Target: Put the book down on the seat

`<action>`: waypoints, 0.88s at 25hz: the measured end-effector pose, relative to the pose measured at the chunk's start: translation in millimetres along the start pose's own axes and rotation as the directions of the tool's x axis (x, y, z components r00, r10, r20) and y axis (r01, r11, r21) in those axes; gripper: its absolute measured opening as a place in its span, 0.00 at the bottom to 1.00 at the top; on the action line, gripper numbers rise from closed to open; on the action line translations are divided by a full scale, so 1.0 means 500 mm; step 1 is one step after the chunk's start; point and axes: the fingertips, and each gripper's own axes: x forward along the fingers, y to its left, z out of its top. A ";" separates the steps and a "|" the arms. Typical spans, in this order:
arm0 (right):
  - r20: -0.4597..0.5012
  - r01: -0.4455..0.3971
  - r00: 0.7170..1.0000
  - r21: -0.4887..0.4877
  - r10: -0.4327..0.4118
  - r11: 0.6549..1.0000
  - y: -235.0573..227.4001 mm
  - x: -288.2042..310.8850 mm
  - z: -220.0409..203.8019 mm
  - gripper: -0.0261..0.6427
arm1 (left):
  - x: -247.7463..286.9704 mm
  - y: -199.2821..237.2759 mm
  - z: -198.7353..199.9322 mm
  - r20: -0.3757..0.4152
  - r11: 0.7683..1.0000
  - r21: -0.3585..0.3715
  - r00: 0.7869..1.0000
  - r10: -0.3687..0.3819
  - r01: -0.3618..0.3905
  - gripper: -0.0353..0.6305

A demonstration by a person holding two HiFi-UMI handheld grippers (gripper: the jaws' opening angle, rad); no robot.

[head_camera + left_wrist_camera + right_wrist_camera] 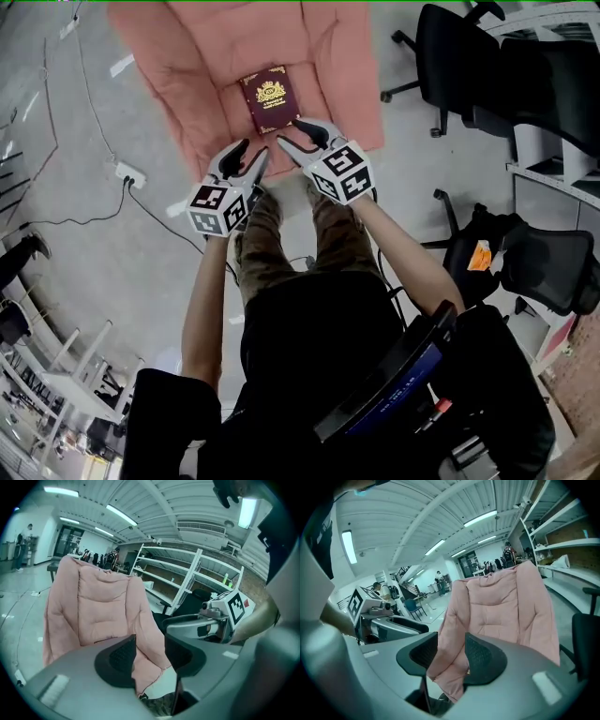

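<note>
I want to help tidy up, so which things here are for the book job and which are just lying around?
For the job:
book, lying on the pink seat
left claw and right claw, both open and empty

Just lying about:
black office chairs
power strip and cable
white shelves

We note the pink seat (178,66) open from its front edge, only the book (270,99) on it. Right of it crowd black office chairs (459,56); left, floor (75,112) with a power strip (128,174).
</note>
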 end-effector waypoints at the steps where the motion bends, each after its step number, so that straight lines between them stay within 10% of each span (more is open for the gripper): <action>1: 0.001 0.001 1.000 -0.010 -0.001 1.000 0.007 -0.016 0.011 0.33 | -0.010 -0.011 0.013 0.012 1.000 0.004 1.000 0.005 -0.005 0.34; 22: 0.074 0.074 0.995 -0.122 -0.065 0.990 0.126 -0.158 0.204 0.31 | -0.163 -0.125 0.231 0.166 0.989 0.134 0.985 0.038 -0.061 0.34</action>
